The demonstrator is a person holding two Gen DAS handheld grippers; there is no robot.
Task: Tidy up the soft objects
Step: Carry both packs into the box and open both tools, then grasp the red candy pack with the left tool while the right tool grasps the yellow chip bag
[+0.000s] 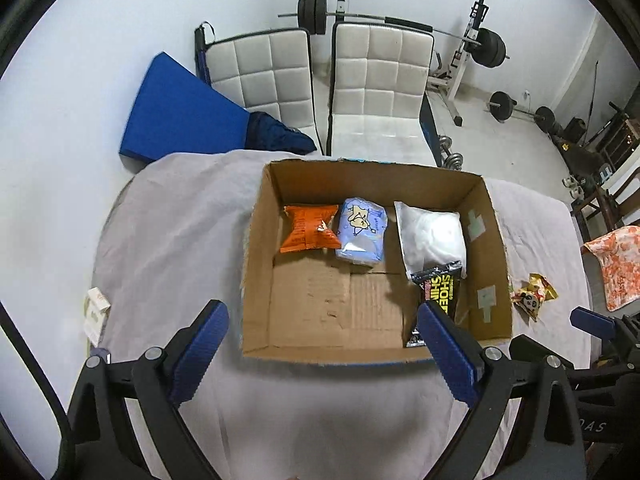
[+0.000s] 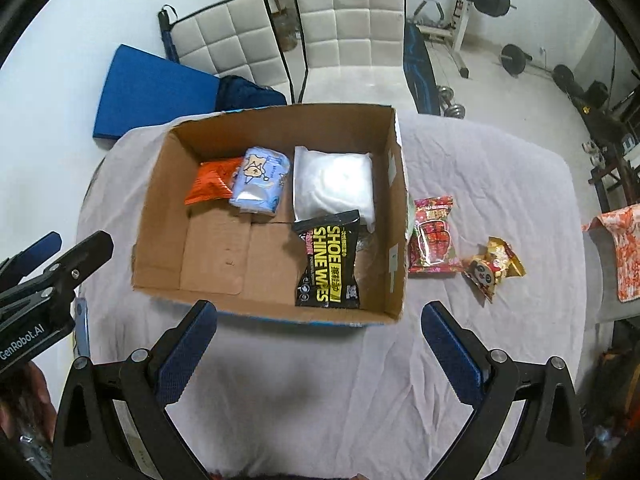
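Ahead of both claws, the cardboard box [image 2: 276, 216] already holds four soft packs. Just right of the right claw [image 2: 318, 334], a red packet [image 2: 432, 236] and gold packet [image 2: 494, 268] remain on the surface. Left claw [image 1: 322, 338] and right claw hang released, empty.

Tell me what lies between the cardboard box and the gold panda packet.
In the right wrist view, a red snack packet lies on the cloth between the cardboard box and the gold panda packet, close beside the box's wall.
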